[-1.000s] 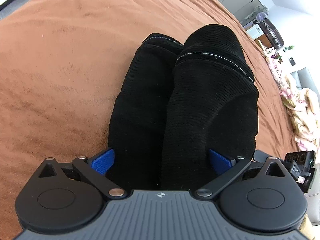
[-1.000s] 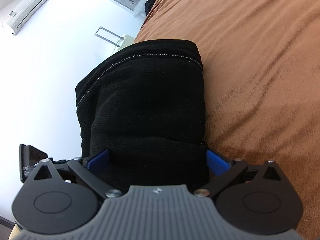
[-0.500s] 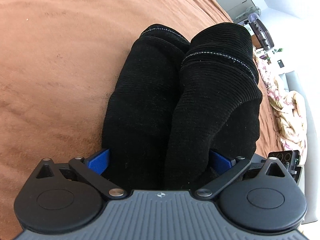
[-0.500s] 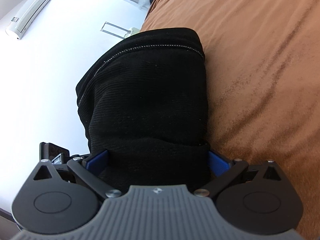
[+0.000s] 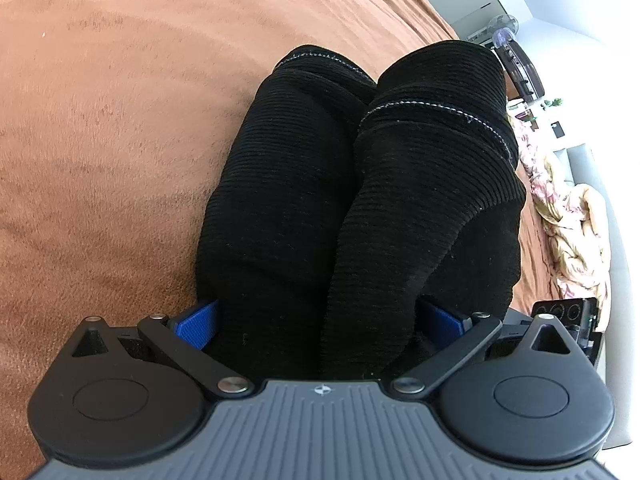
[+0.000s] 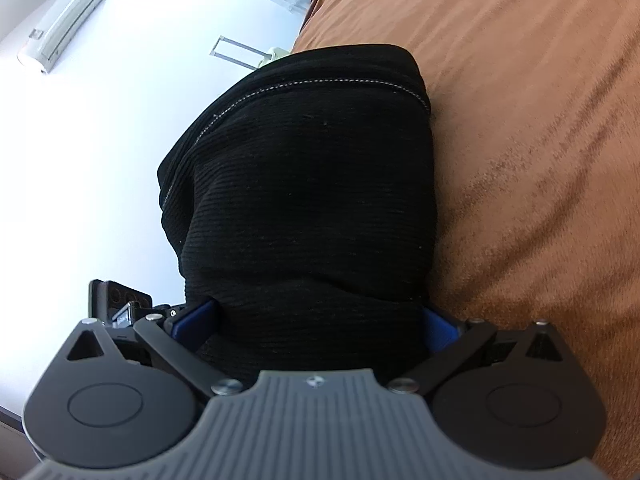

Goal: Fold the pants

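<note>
Underneath, a brown blanket point(image 5: 120, 128) covers the bed; both grippers pinch the black ribbed pants point(image 5: 360, 200), which hang over it; the left gripper point(image 5: 320, 320) clamps two bunched legs, the right gripper point(image 6: 316, 320) one wide fold; a floral quilt point(image 5: 568, 216) lies at three o'clock in the left view; an air conditioner point(image 6: 64, 16) sits at ten o'clock on the white wall point(image 6: 80, 160).
</note>
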`<state>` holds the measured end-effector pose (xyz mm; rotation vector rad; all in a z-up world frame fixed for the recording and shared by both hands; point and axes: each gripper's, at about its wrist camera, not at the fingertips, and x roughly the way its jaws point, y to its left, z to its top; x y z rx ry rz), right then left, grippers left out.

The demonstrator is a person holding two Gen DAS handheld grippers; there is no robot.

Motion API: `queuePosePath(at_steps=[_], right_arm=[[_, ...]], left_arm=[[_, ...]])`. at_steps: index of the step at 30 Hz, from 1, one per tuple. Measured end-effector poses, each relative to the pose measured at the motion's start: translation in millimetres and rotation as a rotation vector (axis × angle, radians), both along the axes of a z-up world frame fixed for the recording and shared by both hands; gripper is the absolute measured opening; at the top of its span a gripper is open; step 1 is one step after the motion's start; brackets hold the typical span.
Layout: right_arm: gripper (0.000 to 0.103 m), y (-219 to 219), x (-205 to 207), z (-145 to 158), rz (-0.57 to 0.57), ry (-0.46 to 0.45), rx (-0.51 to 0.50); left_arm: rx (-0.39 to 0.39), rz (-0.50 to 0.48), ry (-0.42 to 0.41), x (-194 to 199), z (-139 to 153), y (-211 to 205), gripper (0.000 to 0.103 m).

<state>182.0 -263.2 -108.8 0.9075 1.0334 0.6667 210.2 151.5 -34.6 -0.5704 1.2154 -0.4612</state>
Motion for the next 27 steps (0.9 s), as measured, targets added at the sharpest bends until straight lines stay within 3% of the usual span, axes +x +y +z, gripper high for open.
queuePosePath(at_steps=[3, 6, 8, 12, 14, 18, 23, 27], right_arm=[[0.097, 1, 0, 3, -0.004, 0.009, -0.007], [0.088, 6, -2, 8, -0.016, -0.006, -0.011], [0.075, 4, -5, 11, -0.023, -0.021, -0.003], [0.066, 4, -7, 19, -0.024, -0.047, -0.013], [0.062, 4, -8, 22, -0.027, -0.064, -0.010], [0.068, 6, -7, 19, -0.016, -0.051, -0.008], [0.093, 11, -6, 12, -0.008, -0.060, 0.006], [0.094, 12, -2, 1, -0.014, -0.052, 0.033]], left_arm=[[0.012, 0.004, -0.019, -4, 6, -1, 0.103], [-0.007, 0.025, -0.033, -11, 10, 4, 0.103], [-0.028, 0.042, -0.035, -14, 11, 9, 0.095], [-0.064, 0.066, -0.030, -18, 13, 16, 0.084], [-0.067, 0.067, -0.035, -19, 14, 18, 0.084], [-0.053, 0.034, -0.015, -13, 8, 18, 0.103], [-0.139, 0.038, 0.029, -5, -15, 18, 0.103], [-0.204, 0.063, 0.039, -2, -25, 28, 0.103]])
